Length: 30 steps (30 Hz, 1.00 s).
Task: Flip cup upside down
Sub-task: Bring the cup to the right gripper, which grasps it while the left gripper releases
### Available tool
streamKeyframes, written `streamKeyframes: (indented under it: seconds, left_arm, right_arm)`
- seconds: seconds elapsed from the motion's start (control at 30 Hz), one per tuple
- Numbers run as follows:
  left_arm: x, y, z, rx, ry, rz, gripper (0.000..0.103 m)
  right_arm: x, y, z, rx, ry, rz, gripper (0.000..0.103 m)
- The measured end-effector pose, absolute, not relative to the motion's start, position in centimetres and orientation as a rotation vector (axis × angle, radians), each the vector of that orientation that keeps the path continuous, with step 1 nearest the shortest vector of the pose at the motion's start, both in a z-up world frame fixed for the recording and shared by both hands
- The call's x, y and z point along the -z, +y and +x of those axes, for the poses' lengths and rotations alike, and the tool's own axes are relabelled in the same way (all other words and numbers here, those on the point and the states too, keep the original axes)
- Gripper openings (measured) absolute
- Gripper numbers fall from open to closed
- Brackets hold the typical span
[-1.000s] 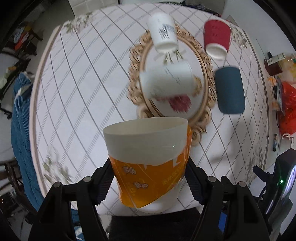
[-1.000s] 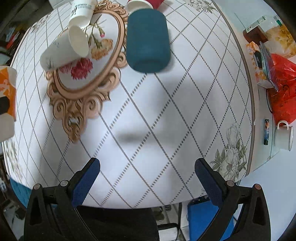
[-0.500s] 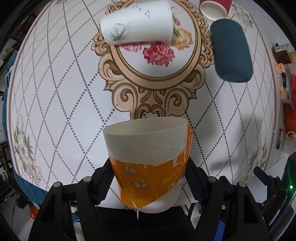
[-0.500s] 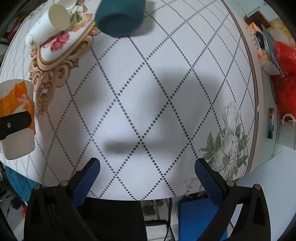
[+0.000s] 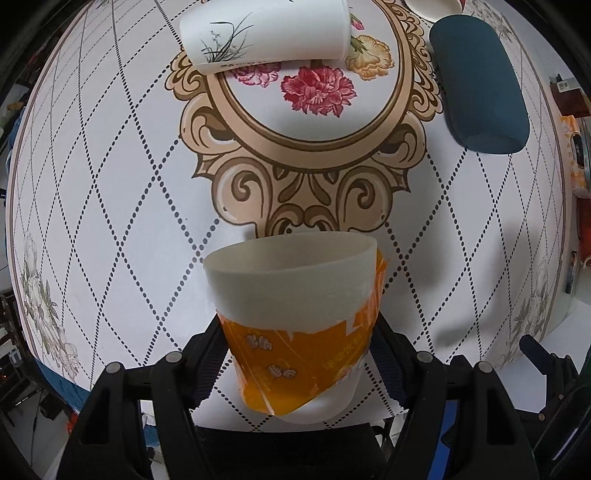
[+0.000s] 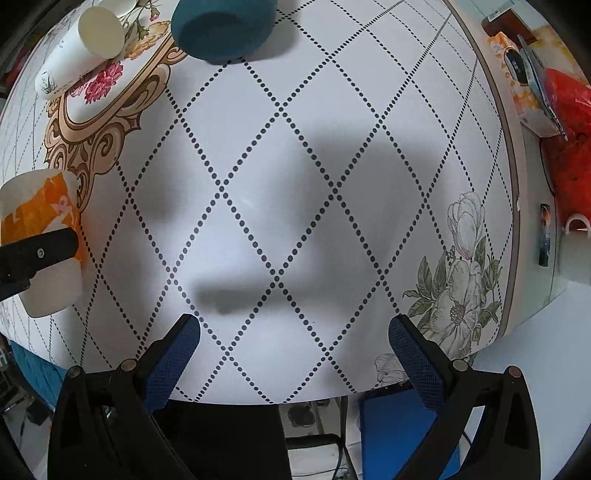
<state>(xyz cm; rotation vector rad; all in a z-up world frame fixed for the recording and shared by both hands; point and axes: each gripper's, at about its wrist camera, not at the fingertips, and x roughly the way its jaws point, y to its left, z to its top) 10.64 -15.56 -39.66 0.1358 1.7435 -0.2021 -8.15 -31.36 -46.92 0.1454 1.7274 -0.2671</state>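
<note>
My left gripper (image 5: 295, 354) is shut on an orange-and-white paper cup (image 5: 295, 295), mouth end pointing forward at the table. The same cup (image 6: 37, 240) shows at the left edge of the right wrist view, held just above the tabletop. My right gripper (image 6: 295, 332) is open and empty over the white diamond-patterned tablecloth (image 6: 295, 184) near its front edge.
A white cup with a grass print (image 5: 266, 33) lies on its side on the floral medallion (image 5: 314, 122). A dark teal cup (image 5: 480, 85) lies on its side to the right. A red cup's rim shows at the top. Clutter and a mug (image 6: 576, 254) sit beyond the table's right edge.
Both grippers have moved down and closer to the table's near edge; the tabletop looks larger. The left gripper still holds the orange cup. The right gripper stays open.
</note>
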Motion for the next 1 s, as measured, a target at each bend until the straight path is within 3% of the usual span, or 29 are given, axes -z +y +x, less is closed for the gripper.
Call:
streamKeyframes:
  seconds: [0.2, 0.27, 0.3, 0.8, 1.0]
  left_arm:
    - [39.5, -15.6, 11.3, 0.212, 1.75, 0.129, 0.073]
    - [39.1, -15.5, 11.4, 0.228, 1.744, 0.12, 0.09]
    - [38.9, -15.5, 11.3, 0.23, 1.739, 0.118, 0.092]
    - [29.0, -7.1, 11.7, 0.09, 1.524, 0.06, 0.093]
    - [29.4, -2.8, 11.6, -0.002, 1.532, 0.064, 0.093]
  right_arm:
    - [45.9, -30.2, -6.9, 0.277, 1.722, 0.159, 0.103]
    - [45.9, -30.6, -6.8, 0.282, 1.725, 0.154, 0.103]
    - [45.9, -30.8, -6.8, 0.283, 1.725, 0.155, 0.103]
    - [40.4, -29.5, -4.4, 0.145, 1.613, 0.352, 0.103]
    - [39.4, -25.3, -2.4, 0.065, 1.591, 0.358, 0.103]
